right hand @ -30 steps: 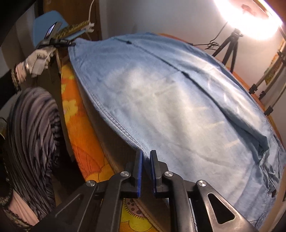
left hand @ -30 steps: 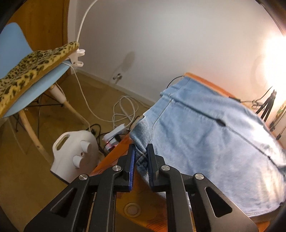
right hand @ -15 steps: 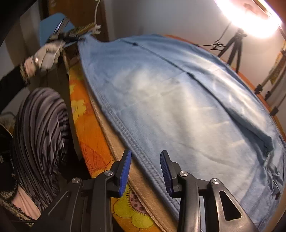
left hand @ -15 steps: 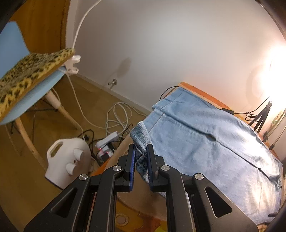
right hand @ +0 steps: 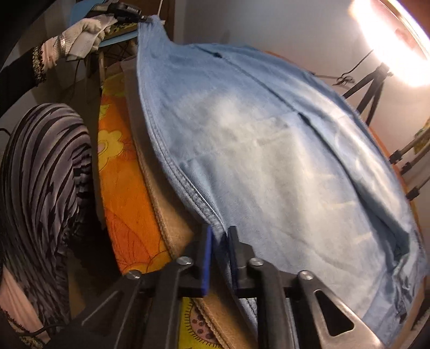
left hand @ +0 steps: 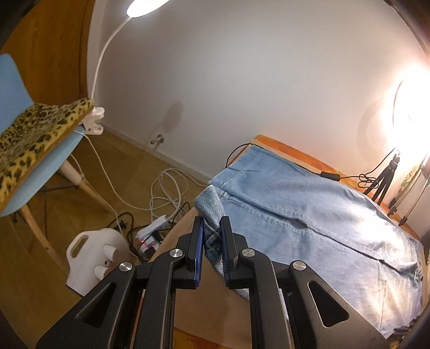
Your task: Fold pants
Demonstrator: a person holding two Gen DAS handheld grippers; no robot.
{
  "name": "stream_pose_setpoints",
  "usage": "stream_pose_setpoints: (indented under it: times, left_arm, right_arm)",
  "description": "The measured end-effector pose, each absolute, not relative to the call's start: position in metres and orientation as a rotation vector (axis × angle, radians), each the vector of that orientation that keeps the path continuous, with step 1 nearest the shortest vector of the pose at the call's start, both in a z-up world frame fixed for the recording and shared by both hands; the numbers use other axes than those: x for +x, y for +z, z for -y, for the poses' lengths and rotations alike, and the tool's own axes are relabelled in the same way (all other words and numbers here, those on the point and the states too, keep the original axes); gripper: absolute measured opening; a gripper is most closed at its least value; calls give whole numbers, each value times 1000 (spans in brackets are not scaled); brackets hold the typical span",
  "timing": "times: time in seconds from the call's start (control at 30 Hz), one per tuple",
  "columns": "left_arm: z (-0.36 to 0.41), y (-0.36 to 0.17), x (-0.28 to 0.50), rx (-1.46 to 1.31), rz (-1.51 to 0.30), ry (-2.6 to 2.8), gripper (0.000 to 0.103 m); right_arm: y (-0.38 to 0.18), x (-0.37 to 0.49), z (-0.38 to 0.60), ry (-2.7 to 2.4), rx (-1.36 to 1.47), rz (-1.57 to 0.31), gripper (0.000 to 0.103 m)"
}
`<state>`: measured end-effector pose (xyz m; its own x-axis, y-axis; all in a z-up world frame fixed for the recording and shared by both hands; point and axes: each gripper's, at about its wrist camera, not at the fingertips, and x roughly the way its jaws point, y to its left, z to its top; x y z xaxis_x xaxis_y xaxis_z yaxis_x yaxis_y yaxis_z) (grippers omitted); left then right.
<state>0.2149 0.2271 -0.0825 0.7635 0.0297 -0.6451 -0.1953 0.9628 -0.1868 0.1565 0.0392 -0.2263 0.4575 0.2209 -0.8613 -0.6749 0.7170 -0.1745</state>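
Note:
Light blue denim pants (left hand: 309,214) lie spread over a table with an orange flowered cloth (right hand: 126,188). My left gripper (left hand: 212,236) is shut on a corner of the pants' near edge and holds it lifted off the table. In the right wrist view the pants (right hand: 282,161) fill the frame, and my right gripper (right hand: 220,241) is shut on the stitched near hem. The left gripper (right hand: 134,16) shows far up at the left, held by a white-gloved hand (right hand: 80,35), with the fabric drawn up to it.
A blue chair with a leopard-print cushion (left hand: 35,134) and a clipped lamp stands left. A white jug (left hand: 94,257), power strip and cables lie on the floor. Tripods (left hand: 384,182) and a bright ring light stand beyond the table. A striped sleeve (right hand: 40,201) is close at left.
My right gripper opened, shifted along the hem and shut on it again. My left gripper rose, lifting its corner of the pants higher off the table.

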Motion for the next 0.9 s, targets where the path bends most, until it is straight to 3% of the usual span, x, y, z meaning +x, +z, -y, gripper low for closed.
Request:
stream_pose_setpoints:
  times: [0.57,0.9]
  left_arm:
    - [-212,-31,220,-272,-554,85,10]
    - [-184,-5,302,-241,-523,86,10]
  right_arm:
    - [-110,193,-6,368,-481,-641,1]
    - [-69,273,15,274,-498,-545,1]
